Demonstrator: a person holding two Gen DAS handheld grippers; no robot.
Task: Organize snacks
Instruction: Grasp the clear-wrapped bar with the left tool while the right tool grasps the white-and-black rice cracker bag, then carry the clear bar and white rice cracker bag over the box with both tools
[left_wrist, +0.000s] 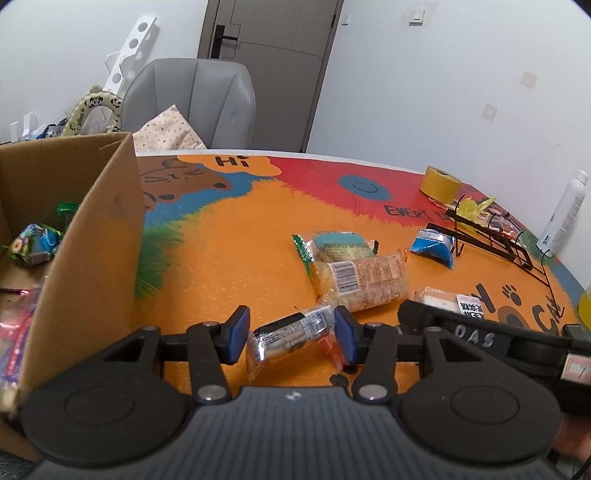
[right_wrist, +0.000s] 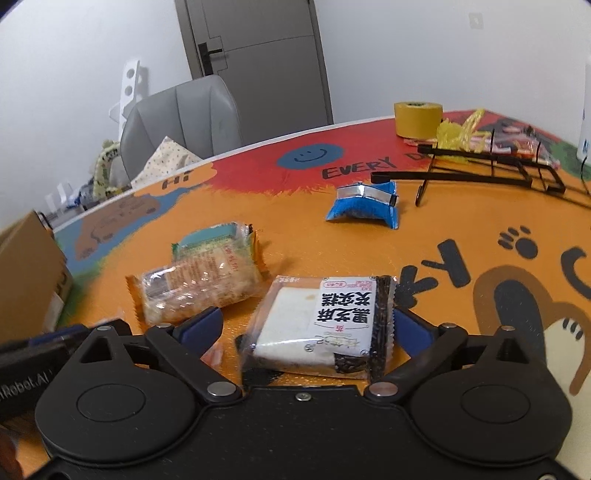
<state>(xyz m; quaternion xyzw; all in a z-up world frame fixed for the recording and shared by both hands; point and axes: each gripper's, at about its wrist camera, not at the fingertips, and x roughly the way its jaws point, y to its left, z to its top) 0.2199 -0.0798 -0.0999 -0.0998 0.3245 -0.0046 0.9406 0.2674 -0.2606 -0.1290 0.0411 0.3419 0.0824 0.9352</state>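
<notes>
Rice cake (right_wrist: 325, 325) between right tongs (right_wrist: 310, 332)

My left wrist camera sits low and close over the colourful surface (left_wrist: 240, 240), looking forward along its fingers (left_wrist: 236, 334) toward a grey chair (left_wrist: 192, 99) and door (left_wrist: 269, 55), with a cardboard box (left_wrist: 92, 236) at its left edge. My right wrist camera looks the same way from further right, equally low. Both views share the orange cracker packet (left_wrist: 364, 282) (right_wrist: 199, 291), blue packet (left_wrist: 434, 247) (right_wrist: 364, 205) and yellow tape roll (left_wrist: 439, 182) (right_wrist: 417, 118).
</notes>
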